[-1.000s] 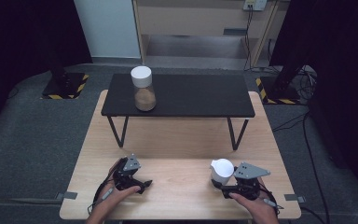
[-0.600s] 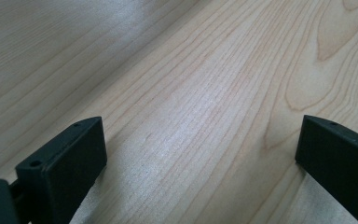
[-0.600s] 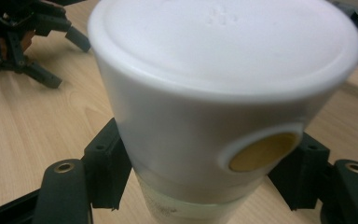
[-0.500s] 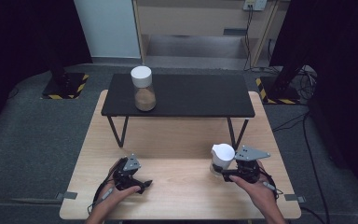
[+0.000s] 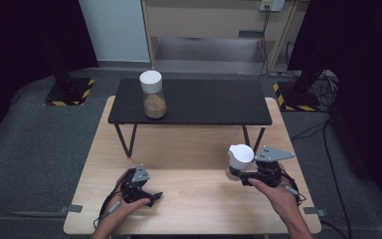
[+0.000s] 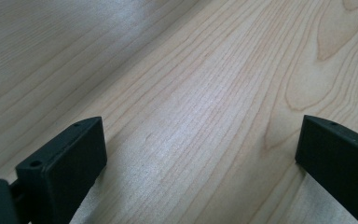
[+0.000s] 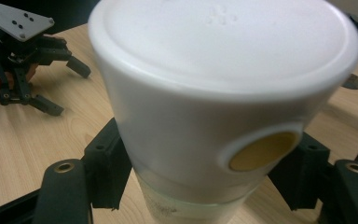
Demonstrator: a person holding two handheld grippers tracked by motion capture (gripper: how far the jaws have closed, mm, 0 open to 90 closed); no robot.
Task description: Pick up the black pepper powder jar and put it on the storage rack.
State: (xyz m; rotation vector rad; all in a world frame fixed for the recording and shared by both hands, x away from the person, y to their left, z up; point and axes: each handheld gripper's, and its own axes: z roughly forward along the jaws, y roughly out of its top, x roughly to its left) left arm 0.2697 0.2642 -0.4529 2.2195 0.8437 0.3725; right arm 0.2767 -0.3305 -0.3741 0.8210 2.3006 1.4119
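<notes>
My right gripper (image 5: 237, 174) is shut on a glass jar with a white lid (image 5: 240, 155) at the table's right side, and the jar seems raised a little off the wood. In the right gripper view the white-lidded jar (image 7: 214, 93) sits close between the jaws of my right gripper (image 7: 200, 186), which press on its sides just under the lid. My left gripper (image 5: 152, 198) rests low at the front left, open. In its own view my left gripper (image 6: 200, 163) has bare wood between the jaws. A second white-lidded jar (image 5: 152, 94) with brown contents stands on the black shelf (image 5: 214, 107).
The black shelf stands on thin legs (image 5: 124, 139) across the far half of the wooden table (image 5: 194, 204). The right gripper view also shows my left gripper (image 7: 67, 88) farther off. Grey floor, cables (image 5: 328, 149) and dark stands surround the table.
My right gripper has carried the white-lidded jar away from the front edge, toward the shelf and higher. The left gripper has stayed in place.
</notes>
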